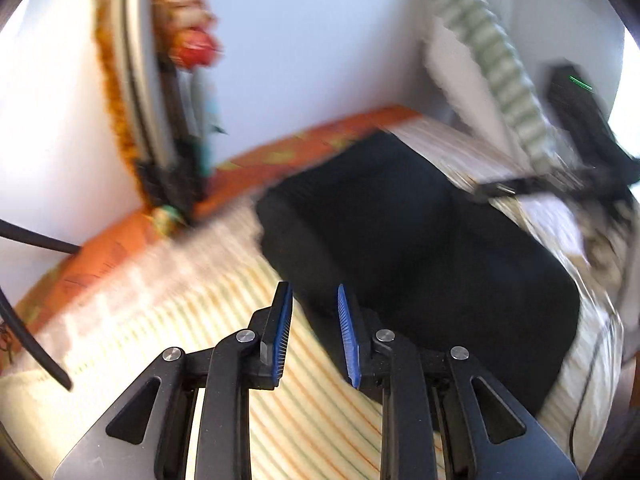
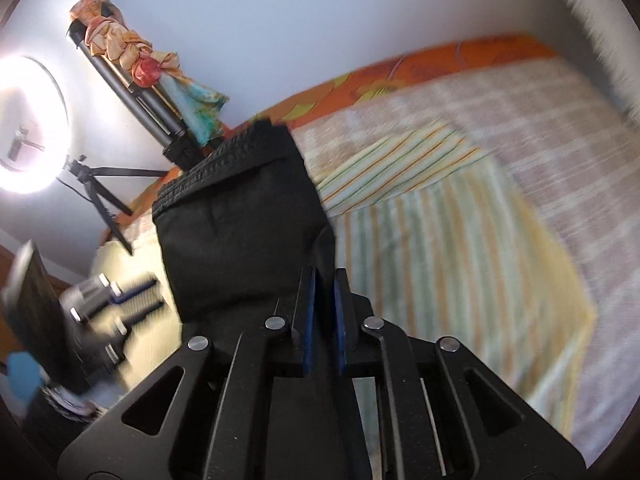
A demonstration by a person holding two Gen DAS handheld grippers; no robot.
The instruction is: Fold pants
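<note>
The black pants point(image 1: 420, 248) lie folded in a thick bundle on the striped bedsheet point(image 1: 304, 420). My left gripper point(image 1: 314, 300) is open and empty, its blue pads just at the bundle's near left edge. In the right wrist view my right gripper point(image 2: 324, 280) is shut on the pants point(image 2: 240, 224), pinching a dark fold between its blue pads, with the elastic waistband at the top. The left gripper point(image 2: 132, 300) shows blurred at the far left of that view. The right gripper shows blurred at the right of the left wrist view point(image 1: 500, 188).
A bed with a striped sheet point(image 2: 460, 240) and an orange patterned edge point(image 2: 440, 64) runs along a white wall. A ring light point(image 2: 28, 124) on a tripod and a second tripod draped with colourful cloth point(image 2: 136, 60) stand at the left. A ruffled pillow point(image 1: 500, 64) lies at the back right.
</note>
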